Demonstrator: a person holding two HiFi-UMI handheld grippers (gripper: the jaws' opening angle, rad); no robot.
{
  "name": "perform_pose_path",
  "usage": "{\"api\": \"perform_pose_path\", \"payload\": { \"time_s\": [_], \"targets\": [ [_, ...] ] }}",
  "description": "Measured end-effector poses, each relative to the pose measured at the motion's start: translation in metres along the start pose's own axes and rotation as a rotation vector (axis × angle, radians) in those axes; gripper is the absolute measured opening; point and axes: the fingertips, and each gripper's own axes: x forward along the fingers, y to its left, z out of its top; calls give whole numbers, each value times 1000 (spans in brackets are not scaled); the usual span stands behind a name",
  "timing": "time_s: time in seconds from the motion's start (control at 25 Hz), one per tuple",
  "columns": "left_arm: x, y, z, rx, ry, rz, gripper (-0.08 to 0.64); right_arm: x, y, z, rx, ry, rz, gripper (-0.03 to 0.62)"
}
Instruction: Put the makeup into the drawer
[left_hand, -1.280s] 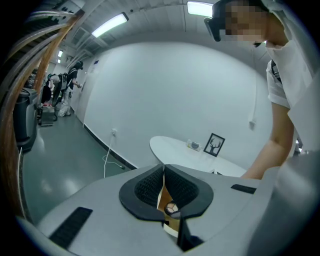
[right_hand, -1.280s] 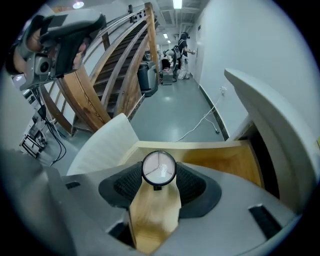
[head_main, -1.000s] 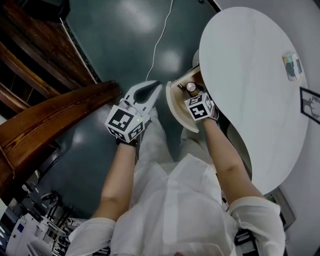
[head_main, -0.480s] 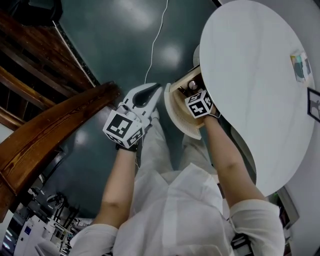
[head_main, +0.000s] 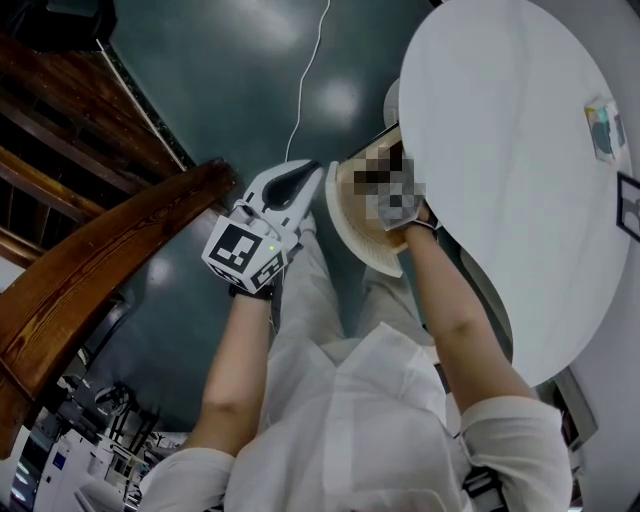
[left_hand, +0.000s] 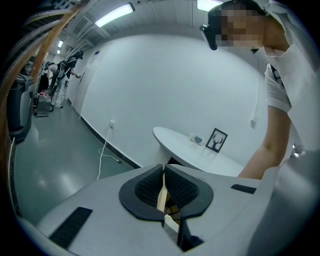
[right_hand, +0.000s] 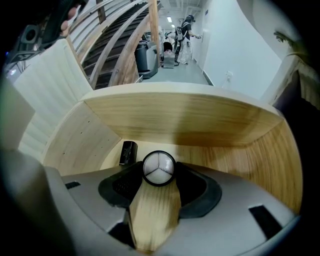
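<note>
One makeup item (right_hand: 159, 169) in R gripper (right_hand: 159, 176), inside drawer (right_hand: 190, 117).

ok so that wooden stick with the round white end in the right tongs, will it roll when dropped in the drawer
Likely: the wooden stick in the right tongs has a round white end, so it looks cylindrical and could roll on the smooth drawer floor. It looks rigid and probably light.
</note>
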Motion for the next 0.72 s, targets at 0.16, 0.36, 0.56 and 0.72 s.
{"api": "perform_pose_path", "payload": {
  "time_s": [0.16, 0.36, 0.56, 0.72],
  "targets": [
    [-1, 1, 1, -5, -2, 4, 25, -4, -2, 2, 17, 2, 0, 210],
    [-6, 0, 5, -7, -9, 9, 25, -19, 3, 5, 48, -2, -12, 209],
    [-15, -1, 13, -5, -21, 18, 25, -38, 16, 10, 59, -17, -13, 209],
    [-22, -4, 21, -1, -30, 20, 25, -61, 25, 17, 79, -51, -23, 179]
  ]
}}
